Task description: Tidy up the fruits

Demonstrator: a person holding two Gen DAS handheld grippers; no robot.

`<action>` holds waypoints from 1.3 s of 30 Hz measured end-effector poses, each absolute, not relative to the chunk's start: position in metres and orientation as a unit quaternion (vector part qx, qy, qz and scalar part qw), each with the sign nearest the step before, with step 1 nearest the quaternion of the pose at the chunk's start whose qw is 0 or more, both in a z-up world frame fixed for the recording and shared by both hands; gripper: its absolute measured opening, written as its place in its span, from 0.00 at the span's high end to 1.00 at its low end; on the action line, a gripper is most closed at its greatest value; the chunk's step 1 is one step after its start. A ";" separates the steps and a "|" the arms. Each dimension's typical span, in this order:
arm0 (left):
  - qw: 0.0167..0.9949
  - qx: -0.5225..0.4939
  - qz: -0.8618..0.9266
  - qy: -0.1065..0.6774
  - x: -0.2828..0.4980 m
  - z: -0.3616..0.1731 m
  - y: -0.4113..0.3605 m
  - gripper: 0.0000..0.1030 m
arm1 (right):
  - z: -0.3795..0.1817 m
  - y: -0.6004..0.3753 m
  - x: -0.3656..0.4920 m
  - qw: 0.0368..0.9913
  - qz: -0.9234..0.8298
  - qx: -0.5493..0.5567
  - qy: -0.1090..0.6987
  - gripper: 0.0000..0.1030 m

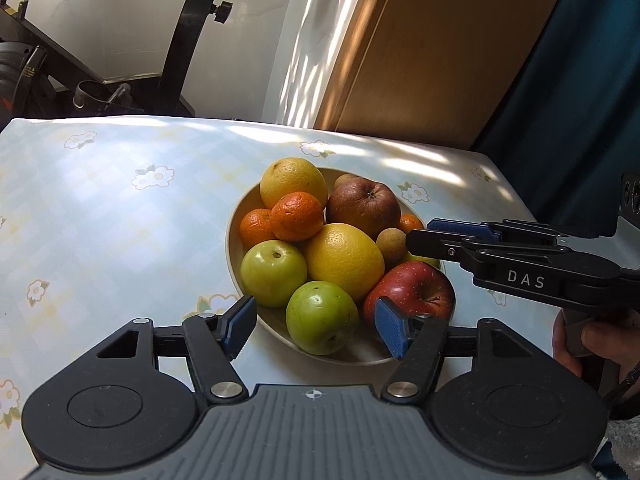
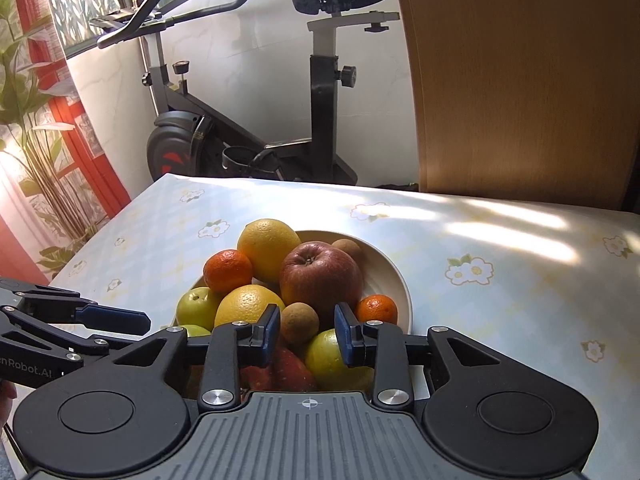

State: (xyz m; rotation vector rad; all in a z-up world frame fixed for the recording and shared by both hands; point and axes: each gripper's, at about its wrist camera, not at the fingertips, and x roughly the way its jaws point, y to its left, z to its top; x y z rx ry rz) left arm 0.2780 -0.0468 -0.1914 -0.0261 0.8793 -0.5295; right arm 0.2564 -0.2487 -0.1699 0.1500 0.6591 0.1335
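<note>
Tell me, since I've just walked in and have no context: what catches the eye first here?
A cream bowl heaped with fruit sits mid-table on a flowered tablecloth: a yellow citrus at the centre, green apples in front. Both grippers, left and right, hover open at its near rim. An exercise bike stands behind.

Left wrist view: exercise bike [image 1: 120, 60] cut off by top and left edges, only frame and post show. Person's hand [image 1: 588, 340] on the right claw [image 1: 420, 232] clipped by the right edge. Far small orange [image 1: 410, 222] mostly hidden behind the dull apple [image 1: 364, 204]. Small brown fruit [image 1: 345, 179] at the bowl [image 1: 236, 236] back barely peeks out.

Right wrist view: red apple [image 2: 288, 368] and one green apple [image 2: 194, 330] largely covered by claw linkage. Left claw [image 2: 116, 318] body cut by the left edge; lettering on it truncated. Counter [image 2: 500, 280] runs off right.
</note>
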 end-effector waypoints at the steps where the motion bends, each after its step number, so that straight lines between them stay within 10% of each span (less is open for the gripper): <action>1: 0.874 -0.011 -0.251 0.417 0.276 -0.188 -0.046 0.26 | -0.167 -0.249 0.253 0.943 0.060 0.073 0.319 0.70; 14: 0.919 0.011 -0.200 0.340 0.229 -0.137 -0.015 0.00 | -0.129 -0.243 0.182 0.963 -0.007 0.045 0.266 0.00; 39: 0.953 0.030 -0.131 0.271 0.145 -0.059 0.011 0.00 | -0.051 -0.203 0.079 0.970 -0.015 0.073 0.233 0.00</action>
